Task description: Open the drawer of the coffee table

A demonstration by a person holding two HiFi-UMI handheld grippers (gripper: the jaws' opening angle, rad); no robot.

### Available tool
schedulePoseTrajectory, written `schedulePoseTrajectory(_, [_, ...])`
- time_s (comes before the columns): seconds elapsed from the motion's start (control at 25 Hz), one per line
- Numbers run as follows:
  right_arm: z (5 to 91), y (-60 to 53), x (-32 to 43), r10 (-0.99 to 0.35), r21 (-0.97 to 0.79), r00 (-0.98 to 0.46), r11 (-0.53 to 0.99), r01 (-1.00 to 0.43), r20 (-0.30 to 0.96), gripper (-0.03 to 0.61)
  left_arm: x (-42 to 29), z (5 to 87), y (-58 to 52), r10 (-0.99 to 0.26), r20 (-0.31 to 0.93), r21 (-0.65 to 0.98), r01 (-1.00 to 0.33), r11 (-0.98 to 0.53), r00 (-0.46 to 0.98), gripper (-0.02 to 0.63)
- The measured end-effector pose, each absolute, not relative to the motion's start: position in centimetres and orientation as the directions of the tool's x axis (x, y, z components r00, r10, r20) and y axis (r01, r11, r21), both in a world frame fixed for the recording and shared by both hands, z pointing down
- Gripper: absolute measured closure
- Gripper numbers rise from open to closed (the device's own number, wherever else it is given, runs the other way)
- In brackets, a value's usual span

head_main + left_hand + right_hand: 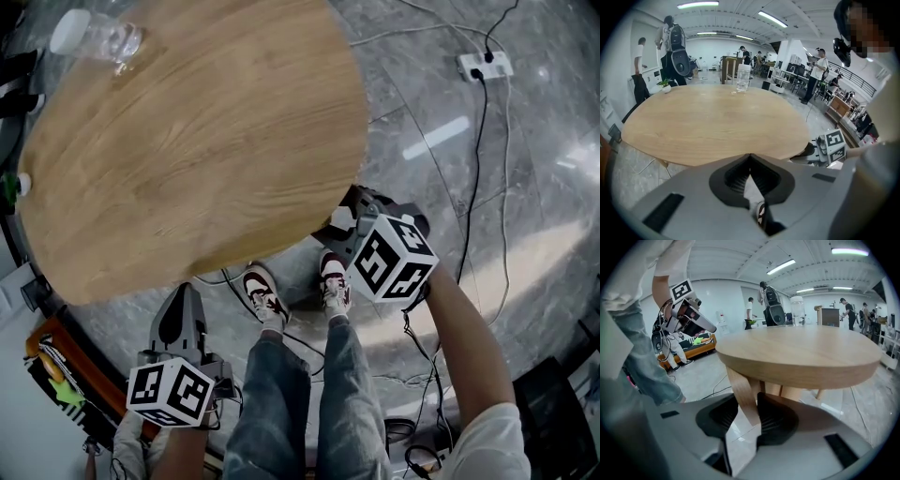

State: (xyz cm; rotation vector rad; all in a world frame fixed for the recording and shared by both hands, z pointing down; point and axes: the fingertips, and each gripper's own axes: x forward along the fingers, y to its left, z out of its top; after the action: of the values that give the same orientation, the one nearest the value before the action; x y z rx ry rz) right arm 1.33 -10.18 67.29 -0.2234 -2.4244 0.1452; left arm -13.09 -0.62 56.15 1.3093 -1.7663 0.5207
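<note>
wood table (187,141) filled the head view, bottle (103,37) near its far left edge. right gripper (354,217) sat tucked under the near rim; left gripper (181,298) hung lower left, clear of the table. left gripper view: jaws clenched together, nothing between. right gripper view: jaws slightly apart around a wooden strip (740,390) below the top; whether the pads pressed on it was unclear.

Left hand-held gripper (750,157) tilted down, jaws together; right hand-held gripper (747,399), jaws narrowly apart.
</note>
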Motion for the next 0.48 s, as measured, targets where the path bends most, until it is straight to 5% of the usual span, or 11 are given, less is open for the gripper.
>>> schedulePoseTrajectory(0.48, [67.0, -9.5, 1.9, 0.212, -0.151, -0.735, 0.977, 0.150, 0.644, 0.459, -13.0, 56.3, 0.3, -0.554, 0.827, 0.154, -0.912, 0.380, -0.091, 0.620])
